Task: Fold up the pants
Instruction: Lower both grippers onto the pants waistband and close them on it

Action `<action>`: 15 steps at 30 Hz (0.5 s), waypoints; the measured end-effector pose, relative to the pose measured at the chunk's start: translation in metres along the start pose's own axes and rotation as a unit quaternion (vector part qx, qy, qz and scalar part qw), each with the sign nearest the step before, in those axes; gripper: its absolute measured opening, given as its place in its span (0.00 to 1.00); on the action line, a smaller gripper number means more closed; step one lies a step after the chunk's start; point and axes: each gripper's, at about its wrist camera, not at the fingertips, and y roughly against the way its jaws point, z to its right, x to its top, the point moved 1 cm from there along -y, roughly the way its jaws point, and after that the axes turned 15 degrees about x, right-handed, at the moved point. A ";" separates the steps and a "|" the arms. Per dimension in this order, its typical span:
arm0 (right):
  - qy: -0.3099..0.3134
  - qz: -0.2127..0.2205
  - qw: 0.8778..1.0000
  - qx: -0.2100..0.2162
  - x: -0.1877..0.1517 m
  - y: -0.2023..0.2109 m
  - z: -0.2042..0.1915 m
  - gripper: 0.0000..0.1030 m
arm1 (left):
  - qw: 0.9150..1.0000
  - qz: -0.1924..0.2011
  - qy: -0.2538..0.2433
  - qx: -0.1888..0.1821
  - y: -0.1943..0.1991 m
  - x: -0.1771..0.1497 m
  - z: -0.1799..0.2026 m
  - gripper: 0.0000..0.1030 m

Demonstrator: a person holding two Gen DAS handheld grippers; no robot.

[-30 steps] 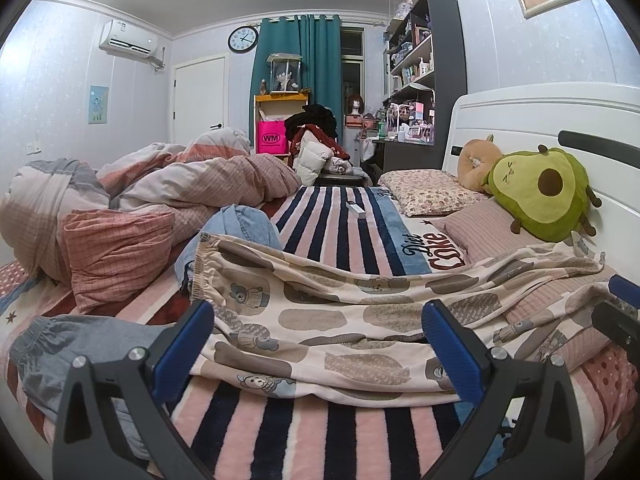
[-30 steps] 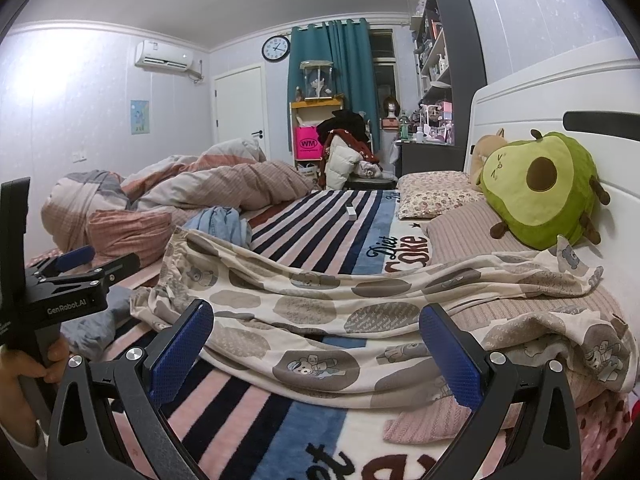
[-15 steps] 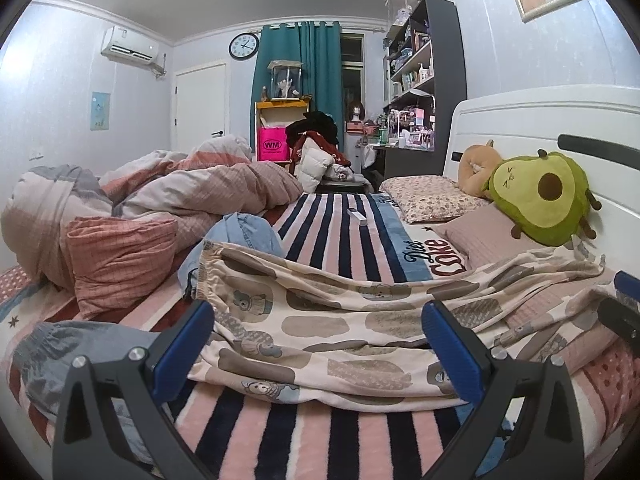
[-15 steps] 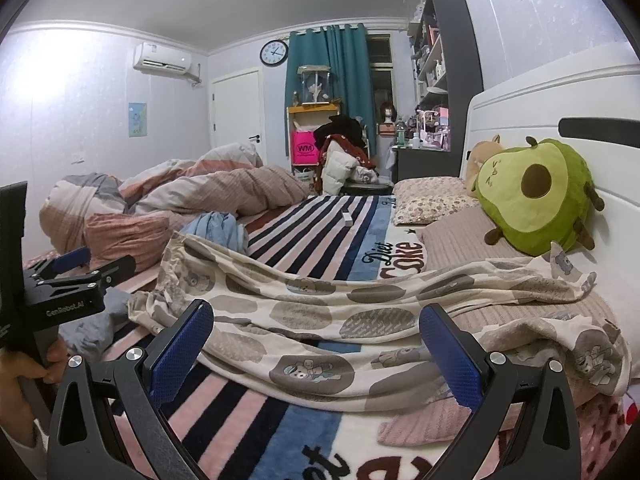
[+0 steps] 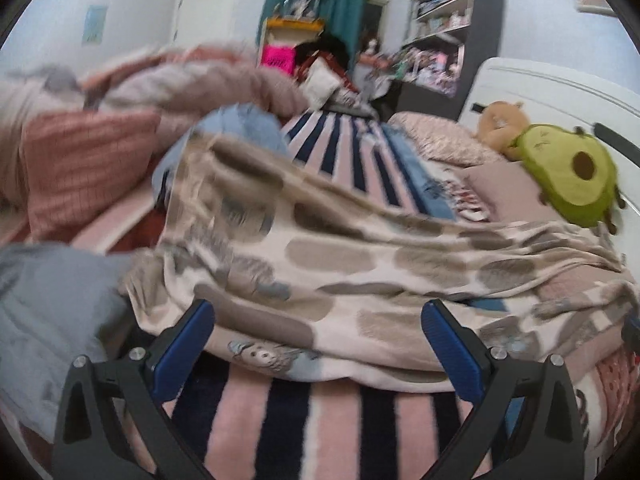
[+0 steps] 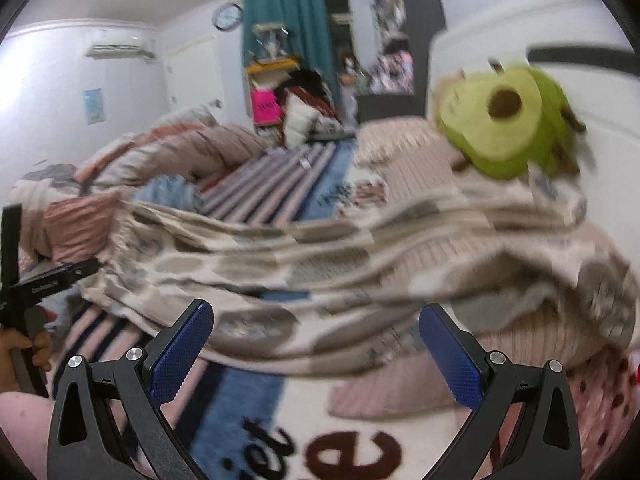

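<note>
The printed pajama pants (image 5: 360,264) lie spread crosswise on the striped blanket (image 5: 320,412) of the bed, waistband toward the left near a blue garment (image 5: 244,128), legs trailing right toward the avocado plush (image 5: 576,172) by the headboard. The left tool (image 5: 318,344) hangs just before the near edge of the cloth, fingers wide apart and holding nothing; the right tool (image 6: 316,340) is likewise spread wide and empty, near the rumpled leg ends (image 6: 560,280). Both views are blurred, so fine creases are hard to read. The fabric looks thin, soft and light, likely to sag and bunch when lifted and to slide little on the fuzzy blanket. I would pinch it at the gathered waistband on the left and at the cuffs on the right.
</note>
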 end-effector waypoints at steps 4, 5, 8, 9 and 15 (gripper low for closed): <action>-0.056 -0.022 0.998 -0.018 -0.016 -0.017 0.040 0.97 | 0.999 -0.039 0.020 0.005 -0.035 -0.014 -0.014 0.98; -0.069 -0.025 0.997 -0.022 -0.020 -0.021 0.049 0.95 | 0.999 -0.046 0.024 0.005 -0.041 -0.017 -0.016 0.95; -0.092 -0.030 0.995 -0.029 -0.026 -0.028 0.068 0.92 | 0.997 -0.071 0.034 0.002 -0.060 -0.024 -0.021 0.88; -0.091 -0.028 0.995 -0.029 -0.026 -0.029 0.070 0.92 | 0.996 -0.077 0.036 0.001 -0.066 -0.026 -0.022 0.86; -0.063 -0.016 0.994 -0.087 -0.017 -0.031 0.070 0.62 | 0.996 -0.078 0.043 0.004 -0.083 -0.021 -0.021 0.57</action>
